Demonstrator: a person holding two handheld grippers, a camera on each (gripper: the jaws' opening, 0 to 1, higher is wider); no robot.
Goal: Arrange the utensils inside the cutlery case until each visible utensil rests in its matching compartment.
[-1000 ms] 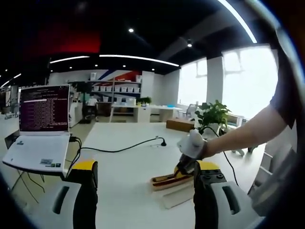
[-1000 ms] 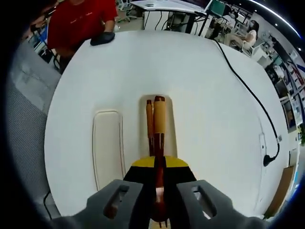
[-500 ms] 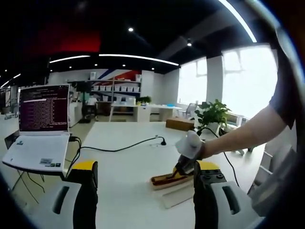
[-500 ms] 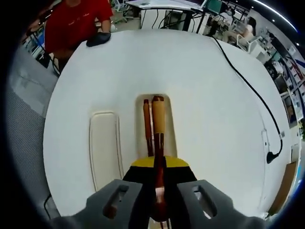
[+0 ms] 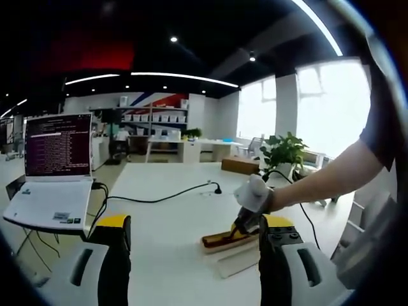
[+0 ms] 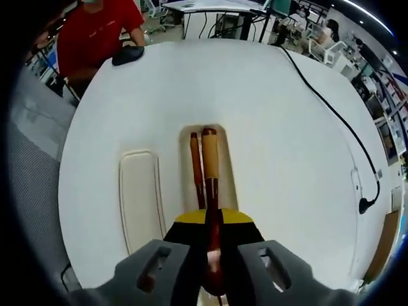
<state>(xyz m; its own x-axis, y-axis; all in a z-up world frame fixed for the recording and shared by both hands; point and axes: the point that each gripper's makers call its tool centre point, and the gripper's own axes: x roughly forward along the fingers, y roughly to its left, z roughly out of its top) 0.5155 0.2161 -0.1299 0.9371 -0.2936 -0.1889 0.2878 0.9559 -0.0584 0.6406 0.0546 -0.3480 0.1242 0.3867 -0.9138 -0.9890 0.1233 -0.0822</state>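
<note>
The left gripper [image 5: 191, 268] at the bottom of the frame has its jaws apart over the white round table [image 5: 172, 210]. Right of centre, a white-gloved hand [image 5: 254, 194] reaches the long cream cutlery case [image 5: 229, 241]; an open white laptop [image 5: 51, 172] sits at left.

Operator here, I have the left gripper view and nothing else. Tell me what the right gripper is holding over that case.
Observer: The right gripper is shut on a wooden-handled utensil, its handle lying along the open cutlery case.
Operator: Report what else is in the case.
Observer: A thinner brown utensil lies in the case right beside the held one.
Operator: Say what sits next to the case.
Observer: A cream lid lies flat on the white table, parallel to the case and apart from it.
</note>
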